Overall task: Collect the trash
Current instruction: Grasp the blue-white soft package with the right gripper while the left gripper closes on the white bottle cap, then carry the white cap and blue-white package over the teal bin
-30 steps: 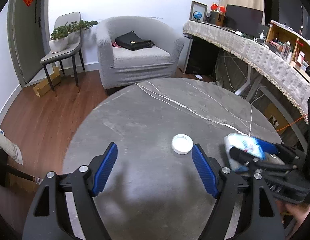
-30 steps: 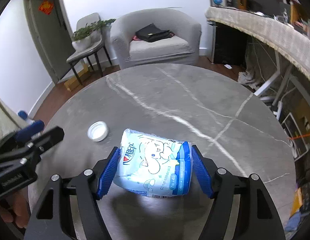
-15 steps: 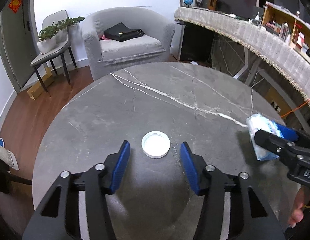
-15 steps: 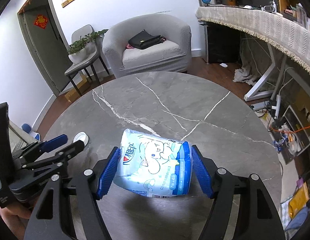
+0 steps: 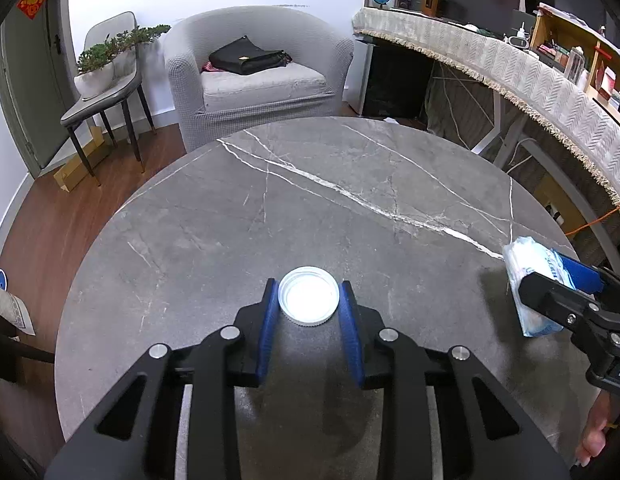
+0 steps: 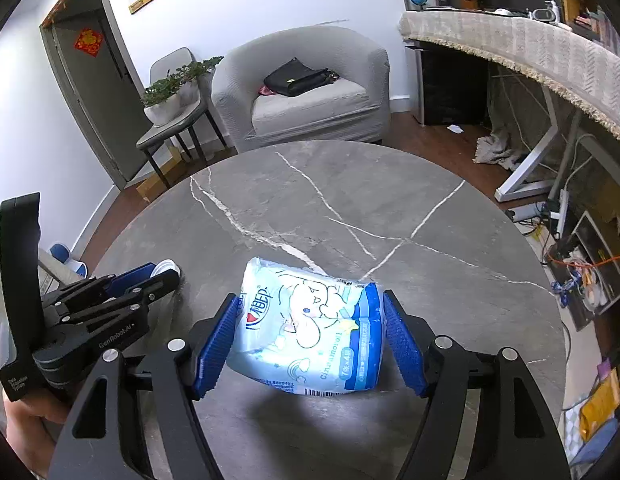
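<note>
My left gripper (image 5: 309,296) has just been closing, and its blue pads now sit against both sides of the white lid (image 5: 309,295), which lies on the grey marble table (image 5: 350,200). To its right, my right gripper (image 6: 310,336) grips the pale blue tissue pack (image 6: 310,332), pads pressed on both ends, above the tabletop.

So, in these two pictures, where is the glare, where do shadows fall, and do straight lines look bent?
Left wrist view: the white lid is overexposed, its inside washed out; a soft shadow lies on the table under the left tool. Right wrist view: glare whitens the lower left of the tissue pack, a dark shadow falls beneath it. Both views: fisheye bends the counter edge and door frame.
</note>
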Available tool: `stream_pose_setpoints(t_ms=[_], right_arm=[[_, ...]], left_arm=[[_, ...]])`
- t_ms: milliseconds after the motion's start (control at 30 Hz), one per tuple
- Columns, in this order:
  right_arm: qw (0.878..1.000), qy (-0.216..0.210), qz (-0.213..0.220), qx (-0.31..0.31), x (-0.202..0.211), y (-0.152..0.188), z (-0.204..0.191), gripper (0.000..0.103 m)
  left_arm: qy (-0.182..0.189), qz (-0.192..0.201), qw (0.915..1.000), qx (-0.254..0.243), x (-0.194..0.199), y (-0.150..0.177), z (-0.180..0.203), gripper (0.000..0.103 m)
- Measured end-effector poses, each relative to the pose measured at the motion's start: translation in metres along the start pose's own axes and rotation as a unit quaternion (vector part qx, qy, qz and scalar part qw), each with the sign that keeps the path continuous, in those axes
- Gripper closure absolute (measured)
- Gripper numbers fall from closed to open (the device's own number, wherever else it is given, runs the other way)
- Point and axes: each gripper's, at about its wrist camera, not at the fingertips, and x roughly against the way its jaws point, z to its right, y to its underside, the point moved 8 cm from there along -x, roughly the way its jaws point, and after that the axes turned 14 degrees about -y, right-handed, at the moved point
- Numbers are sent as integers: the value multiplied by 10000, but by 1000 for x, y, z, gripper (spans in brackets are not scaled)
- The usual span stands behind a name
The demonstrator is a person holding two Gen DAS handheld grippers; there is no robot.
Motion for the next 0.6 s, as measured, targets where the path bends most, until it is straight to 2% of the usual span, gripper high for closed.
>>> stream_pose_setpoints(t_ms=[267,600], right_arm=[[9996,-198,-46,203,-12,0,-31,31],[9971,-509,-144,545,-35,-1,-85,31]], left_arm=[[-47,171,9996,212,23,4,-27,71],[-407,334,9968,601,57,18,-99,71]])
